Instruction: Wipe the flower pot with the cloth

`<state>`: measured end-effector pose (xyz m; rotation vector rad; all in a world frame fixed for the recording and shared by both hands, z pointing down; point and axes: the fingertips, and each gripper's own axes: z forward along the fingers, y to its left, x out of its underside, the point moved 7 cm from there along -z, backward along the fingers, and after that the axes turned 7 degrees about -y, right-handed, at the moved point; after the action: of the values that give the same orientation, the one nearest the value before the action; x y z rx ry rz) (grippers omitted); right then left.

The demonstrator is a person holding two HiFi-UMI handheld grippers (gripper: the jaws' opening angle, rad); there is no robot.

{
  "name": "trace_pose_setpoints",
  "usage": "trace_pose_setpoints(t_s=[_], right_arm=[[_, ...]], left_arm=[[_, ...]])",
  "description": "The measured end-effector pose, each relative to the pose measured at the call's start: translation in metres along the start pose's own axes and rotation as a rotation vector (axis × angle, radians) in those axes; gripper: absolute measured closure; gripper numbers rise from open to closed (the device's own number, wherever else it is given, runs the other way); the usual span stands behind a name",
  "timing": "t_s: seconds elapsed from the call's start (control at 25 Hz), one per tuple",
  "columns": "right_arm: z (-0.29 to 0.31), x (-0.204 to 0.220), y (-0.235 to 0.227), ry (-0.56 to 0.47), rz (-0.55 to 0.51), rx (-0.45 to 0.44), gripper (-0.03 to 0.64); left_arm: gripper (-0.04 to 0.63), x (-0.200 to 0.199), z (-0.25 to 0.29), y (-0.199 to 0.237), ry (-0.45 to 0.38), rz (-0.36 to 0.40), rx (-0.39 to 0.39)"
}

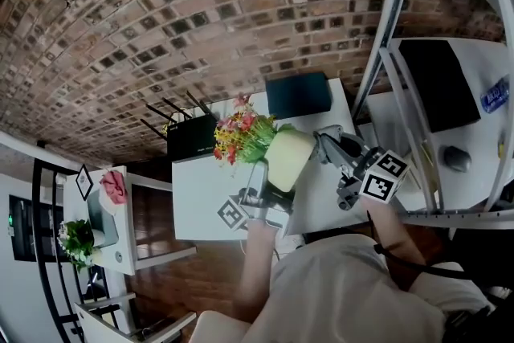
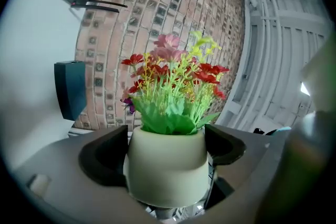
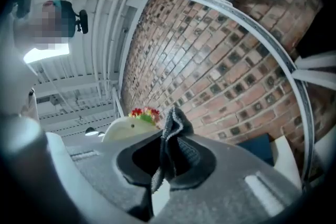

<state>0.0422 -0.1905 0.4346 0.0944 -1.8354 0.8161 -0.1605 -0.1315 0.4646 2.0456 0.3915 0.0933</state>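
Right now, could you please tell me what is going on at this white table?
A person works with two handheld grippers. The left gripper is shut on a pale flower pot of colourful flowers, held tilted above the white table. The right gripper pinches a grey cloth right beside the pot; whether the cloth touches it is unclear.

Tilted cream flower pot [image 2: 165, 170], crumpled grey cloth [image 3: 172, 139] just beside

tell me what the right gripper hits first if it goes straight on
Probably the flower pot, clamped in the left gripper, with the cloth in the right gripper touching first. It sits slightly left of centre, so not certain.
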Motion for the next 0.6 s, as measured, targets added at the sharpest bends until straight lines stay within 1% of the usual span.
trace_pose_setpoints(t_s=[0.08, 0.16, 0.32, 0.4, 0.48, 0.52, 0.6], right_arm=[[-0.001, 0.019, 0.003, 0.064, 0.014, -0.02, 0.615], [-0.001, 0.035, 0.017, 0.121, -0.003, -0.075, 0.615], [0.006, 0.05, 0.063, 0.202, -0.059, -0.259, 0.615], [0.009, 0.047, 0.079, 0.213, -0.11, -0.302, 0.615], [0.011, 0.034, 0.088, 0.207, -0.183, -0.303, 0.615], [0.011, 0.024, 0.09, 0.188, -0.205, -0.303, 0.615], [0.01, 0.003, 0.091, 0.124, -0.202, -0.31, 0.615]], left_arm=[[0.112, -0.004, 0.001, 0.001, -0.024, -0.012, 0.0], [0.112, -0.008, 0.003, 0.001, -0.048, -0.012, -0.002], [0.112, -0.011, 0.008, 0.006, -0.058, 0.006, -0.022], [0.112, -0.01, 0.009, 0.009, -0.064, -0.005, -0.022], [0.112, -0.011, 0.009, 0.009, -0.08, -0.019, -0.012], [0.112, -0.011, 0.009, 0.009, -0.085, -0.018, -0.012], [0.112, -0.009, 0.008, 0.009, -0.084, -0.019, -0.013]])
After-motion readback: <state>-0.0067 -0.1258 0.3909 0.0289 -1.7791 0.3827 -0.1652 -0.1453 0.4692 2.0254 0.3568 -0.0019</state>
